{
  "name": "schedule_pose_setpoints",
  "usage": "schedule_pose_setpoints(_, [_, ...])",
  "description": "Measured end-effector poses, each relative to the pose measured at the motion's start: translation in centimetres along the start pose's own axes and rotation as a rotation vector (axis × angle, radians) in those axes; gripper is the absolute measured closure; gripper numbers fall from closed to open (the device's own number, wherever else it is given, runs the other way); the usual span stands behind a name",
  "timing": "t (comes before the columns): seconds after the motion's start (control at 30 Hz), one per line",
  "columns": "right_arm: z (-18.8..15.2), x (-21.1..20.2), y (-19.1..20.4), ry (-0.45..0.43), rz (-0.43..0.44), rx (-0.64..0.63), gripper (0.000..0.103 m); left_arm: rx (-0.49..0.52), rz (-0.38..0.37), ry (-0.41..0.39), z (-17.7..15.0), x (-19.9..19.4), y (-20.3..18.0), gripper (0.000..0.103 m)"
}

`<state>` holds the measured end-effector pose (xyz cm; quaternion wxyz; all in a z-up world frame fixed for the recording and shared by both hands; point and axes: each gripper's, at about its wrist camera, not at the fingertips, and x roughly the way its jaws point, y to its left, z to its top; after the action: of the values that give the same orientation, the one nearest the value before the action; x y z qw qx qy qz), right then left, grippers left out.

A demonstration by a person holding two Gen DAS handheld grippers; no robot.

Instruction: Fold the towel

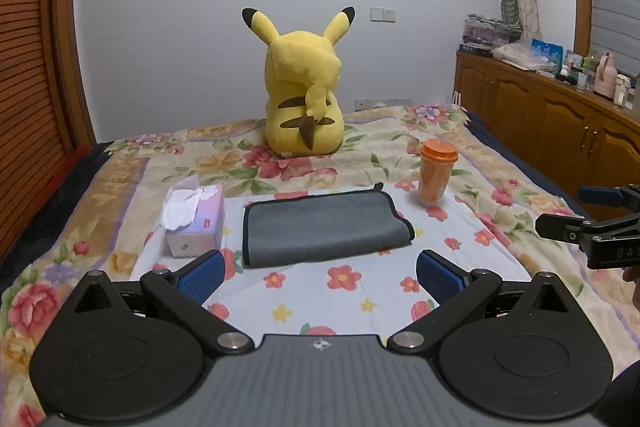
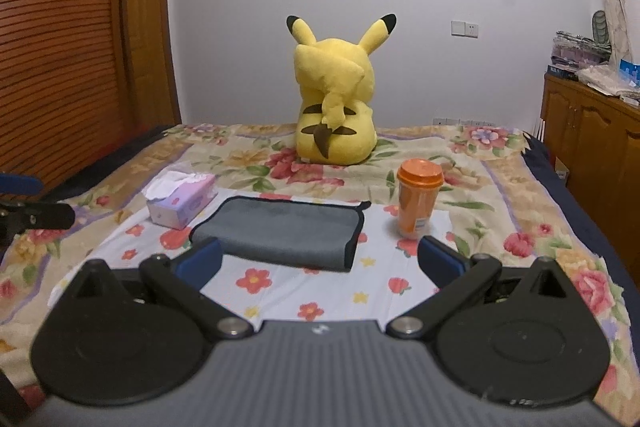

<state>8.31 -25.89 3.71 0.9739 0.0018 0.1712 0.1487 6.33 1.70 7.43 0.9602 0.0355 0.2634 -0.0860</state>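
A grey towel (image 1: 324, 227) with black edging lies folded flat on the floral bedspread, seen also in the right wrist view (image 2: 284, 231). My left gripper (image 1: 320, 277) is open and empty, held above the bed just in front of the towel's near edge. My right gripper (image 2: 320, 261) is open and empty, also just short of the towel's near edge. The right gripper's fingers (image 1: 568, 223) show at the right edge of the left wrist view, and the left gripper's fingers (image 2: 40, 215) at the left edge of the right wrist view.
A tissue box (image 1: 194, 221) sits left of the towel and an orange lidded cup (image 1: 436, 171) to its right. A yellow Pikachu plush (image 1: 306, 87) sits behind. A wooden cabinet (image 1: 560, 115) with clutter stands right, a slatted wooden door (image 2: 60, 47) left.
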Motion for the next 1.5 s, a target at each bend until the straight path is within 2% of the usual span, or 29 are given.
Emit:
schedule_pose_setpoints(0.43, [-3.2, -1.4, 1.3, 0.03, 0.017, 0.007, 0.0, -0.011, 0.002, 0.047, -4.4, 0.2, -1.3, 0.0])
schedule_pose_setpoints(0.9, [-6.9, -0.6, 2.3, 0.084, 0.024, 0.019, 0.0, -0.045, 0.0, 0.111, -8.6, 2.1, -1.8, 0.0])
schedule_pose_setpoints(1.5, [-8.8, 1.0, 2.0, 0.129, -0.04, 0.027, 0.0, -0.061, 0.054, 0.122, -10.0, 3.2, -1.2, 0.0])
